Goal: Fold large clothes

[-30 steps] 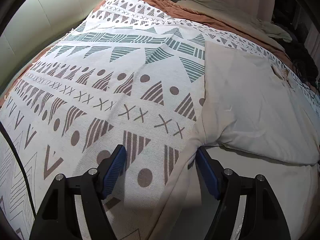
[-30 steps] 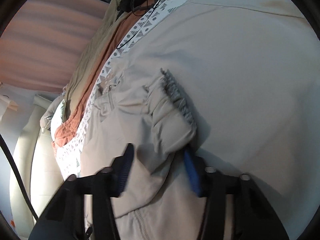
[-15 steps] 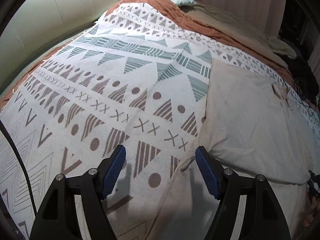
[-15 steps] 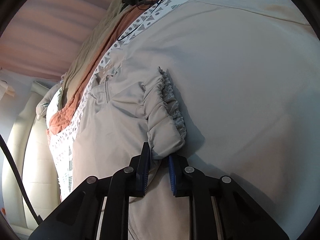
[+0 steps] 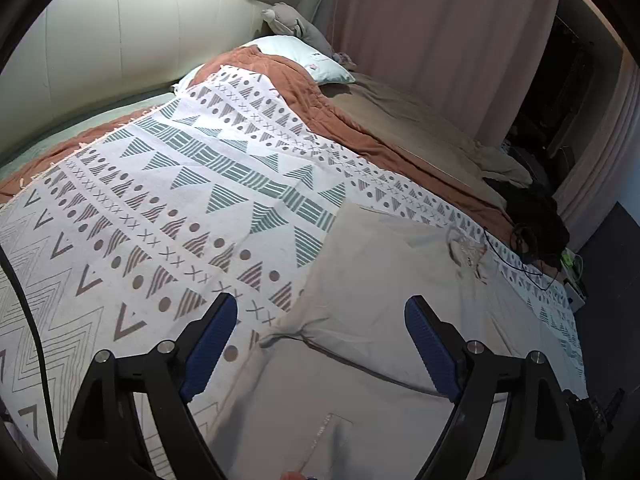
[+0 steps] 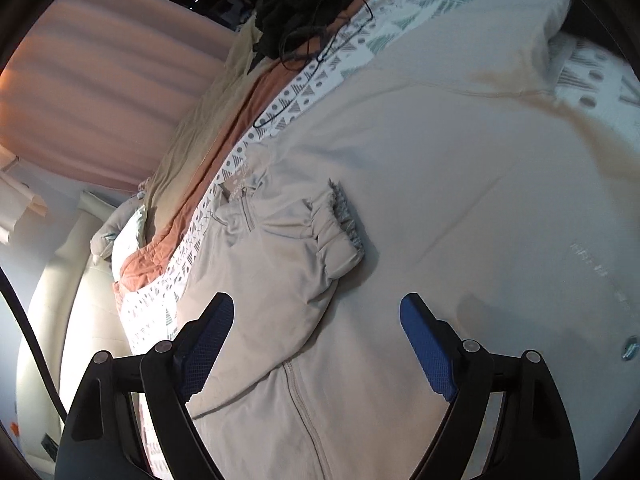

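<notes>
bed | on it: patterned blanket w/ beige jacket spread flat; rust quilt, pillow

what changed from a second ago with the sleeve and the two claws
The right claw let go of the beige jacket's sleeve cuff; its jaws are opening, and the cuff lies folded across the jacket, clear of them. The left claw pulled up and back, its jaws opening with nothing between them. The patterned blanket stayed put.
</notes>
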The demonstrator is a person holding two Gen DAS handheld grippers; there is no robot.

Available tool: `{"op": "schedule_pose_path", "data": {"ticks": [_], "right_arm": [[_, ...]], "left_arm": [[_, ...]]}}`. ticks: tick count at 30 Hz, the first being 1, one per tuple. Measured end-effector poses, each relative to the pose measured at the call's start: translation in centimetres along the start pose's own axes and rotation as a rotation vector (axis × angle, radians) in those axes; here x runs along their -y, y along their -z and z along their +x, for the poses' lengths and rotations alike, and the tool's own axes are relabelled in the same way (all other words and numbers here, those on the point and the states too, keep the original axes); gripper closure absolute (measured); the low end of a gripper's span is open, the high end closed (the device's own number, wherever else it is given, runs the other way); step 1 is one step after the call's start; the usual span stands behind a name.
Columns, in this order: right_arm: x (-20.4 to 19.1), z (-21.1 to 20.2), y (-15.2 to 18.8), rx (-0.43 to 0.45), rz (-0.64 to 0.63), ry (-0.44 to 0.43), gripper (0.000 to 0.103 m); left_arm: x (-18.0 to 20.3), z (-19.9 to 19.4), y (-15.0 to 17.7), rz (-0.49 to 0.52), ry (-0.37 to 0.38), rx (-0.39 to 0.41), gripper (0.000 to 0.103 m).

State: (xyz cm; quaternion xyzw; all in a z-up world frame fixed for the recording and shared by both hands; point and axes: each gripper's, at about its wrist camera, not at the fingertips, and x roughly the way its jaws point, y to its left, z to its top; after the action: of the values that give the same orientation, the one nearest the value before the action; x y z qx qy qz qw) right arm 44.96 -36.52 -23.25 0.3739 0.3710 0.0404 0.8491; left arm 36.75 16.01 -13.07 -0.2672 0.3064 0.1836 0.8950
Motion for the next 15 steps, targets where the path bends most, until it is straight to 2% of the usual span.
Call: {"op": "schedule_pose_path", "data": {"ticks": [8, 12, 15], "right_arm": [[1.7, -7.2, -1.8, 0.137, 0.01, 0.03, 0.019], [3.3, -8.9, -2.8, 0.199, 0.001, 0.036, 0.019], [4.7, -9.2, -3.6, 0.229, -0.018, 0.07, 0.019]], "left_arm": [[5.4, -0.4, 1.4, 0.063, 0.116, 0.004, 0.015], [7.2, -0.2, 2.1, 0.066, 0.173, -0.009, 0.015], [8.7, -0.2, 2.6, 0.094, 0.177, -0.003, 0.015]]}}
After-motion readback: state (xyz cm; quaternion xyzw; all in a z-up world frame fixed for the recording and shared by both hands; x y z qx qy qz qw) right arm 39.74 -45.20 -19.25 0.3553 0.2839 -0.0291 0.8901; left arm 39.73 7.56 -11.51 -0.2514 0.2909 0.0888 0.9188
